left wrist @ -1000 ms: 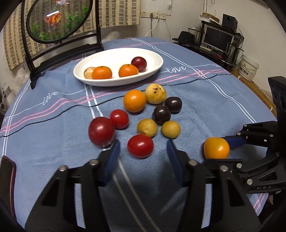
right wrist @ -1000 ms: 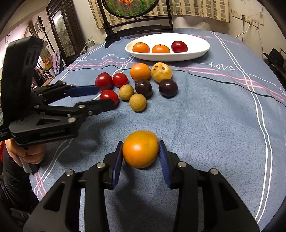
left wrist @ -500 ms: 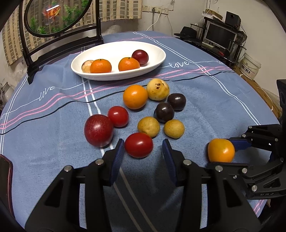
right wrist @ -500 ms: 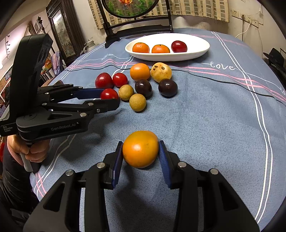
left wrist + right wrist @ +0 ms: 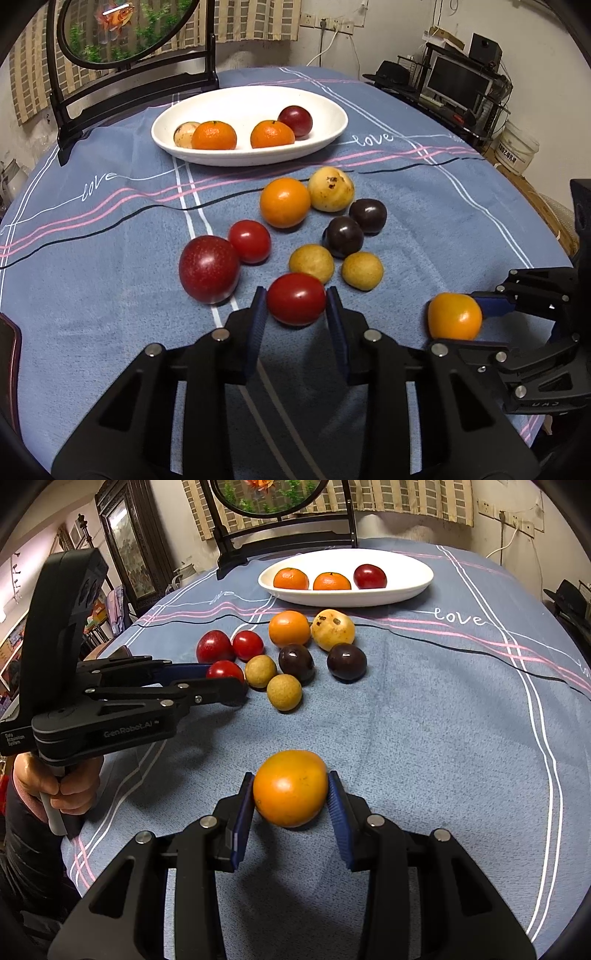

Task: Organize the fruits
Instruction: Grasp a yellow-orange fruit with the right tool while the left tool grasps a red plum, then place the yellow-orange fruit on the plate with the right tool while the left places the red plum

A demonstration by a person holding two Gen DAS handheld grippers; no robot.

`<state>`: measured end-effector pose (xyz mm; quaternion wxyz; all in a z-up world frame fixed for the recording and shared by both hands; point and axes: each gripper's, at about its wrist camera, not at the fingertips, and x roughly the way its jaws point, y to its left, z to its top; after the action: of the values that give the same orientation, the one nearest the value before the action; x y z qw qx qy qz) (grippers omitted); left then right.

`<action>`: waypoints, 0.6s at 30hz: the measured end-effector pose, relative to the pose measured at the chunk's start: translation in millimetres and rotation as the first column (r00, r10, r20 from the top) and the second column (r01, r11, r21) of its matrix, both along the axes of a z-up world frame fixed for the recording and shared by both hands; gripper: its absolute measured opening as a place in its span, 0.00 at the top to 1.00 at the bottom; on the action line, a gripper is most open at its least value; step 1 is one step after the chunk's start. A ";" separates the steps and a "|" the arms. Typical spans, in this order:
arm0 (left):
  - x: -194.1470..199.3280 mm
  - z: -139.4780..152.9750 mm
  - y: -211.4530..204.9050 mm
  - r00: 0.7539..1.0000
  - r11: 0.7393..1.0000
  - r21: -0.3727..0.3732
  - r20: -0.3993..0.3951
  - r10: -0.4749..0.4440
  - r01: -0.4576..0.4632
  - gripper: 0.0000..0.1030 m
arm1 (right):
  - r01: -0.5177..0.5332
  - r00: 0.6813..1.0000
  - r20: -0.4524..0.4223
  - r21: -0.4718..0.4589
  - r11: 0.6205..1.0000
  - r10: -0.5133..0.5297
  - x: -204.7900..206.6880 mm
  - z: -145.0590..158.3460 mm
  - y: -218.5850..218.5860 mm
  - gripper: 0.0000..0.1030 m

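Room light is moderate and warm, falling from overhead. Soft shadows sit under the fruit and beneath the left gripper (image 5: 221, 681) on the tablecloth (image 5: 424, 738). Small glare spots show on the red tomato (image 5: 296, 298). Both views bow strongly, with black vignetted corners. Focus is sharp throughout, softening slightly at the rims.

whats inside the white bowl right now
In the white bowl: two mandarins, a dark red plum and a pale speckled fruit, half hidden behind the left mandarin. The right wrist view hides it completely.
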<state>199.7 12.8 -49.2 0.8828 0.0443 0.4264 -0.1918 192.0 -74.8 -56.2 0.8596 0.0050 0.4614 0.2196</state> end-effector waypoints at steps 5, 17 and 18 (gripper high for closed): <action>3.3 15.0 3.7 1.000 0.998 -0.063 0.020 0.001 0.001 0.68 | -0.016 1.000 -0.007 0.062 0.998 0.017 8.7 8.6 -4.5 0.62; 118.3 77.2 1.5 0.969 0.973 -0.115 0.123 0.213 -0.199 0.68 | 0.159 0.946 0.262 0.137 0.978 -0.191 161.0 72.3 -24.0 0.62; 128.5 75.1 4.5 0.966 0.967 -0.120 0.109 0.236 -0.223 0.68 | 0.176 0.948 0.242 0.142 0.974 -0.207 169.0 68.1 -26.1 0.63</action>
<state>328.2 17.3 25.8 0.9247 -0.0410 0.3629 -0.1074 361.0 -100.9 12.0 0.9271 0.0725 0.3307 0.1608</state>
